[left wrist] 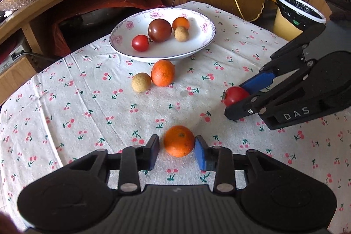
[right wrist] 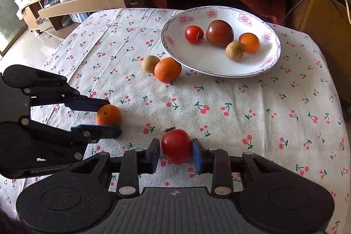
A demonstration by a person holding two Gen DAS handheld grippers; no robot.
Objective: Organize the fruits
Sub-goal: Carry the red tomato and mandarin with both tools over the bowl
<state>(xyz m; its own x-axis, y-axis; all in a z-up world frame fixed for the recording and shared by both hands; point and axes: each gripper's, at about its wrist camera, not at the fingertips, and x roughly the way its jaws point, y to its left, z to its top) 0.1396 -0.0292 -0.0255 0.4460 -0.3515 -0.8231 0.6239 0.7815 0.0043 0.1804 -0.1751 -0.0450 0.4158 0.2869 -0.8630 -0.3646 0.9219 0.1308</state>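
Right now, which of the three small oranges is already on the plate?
The orange at the far side of the plate, touching a tan fruit. Another orange lies on the cloth beside the plate; the third sits between the left gripper fingers.

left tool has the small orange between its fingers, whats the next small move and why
Probably close the left tool fully on the small orange: one finger seems just short of the peel, and the fruit sits on the tablecloth, far from the plate.
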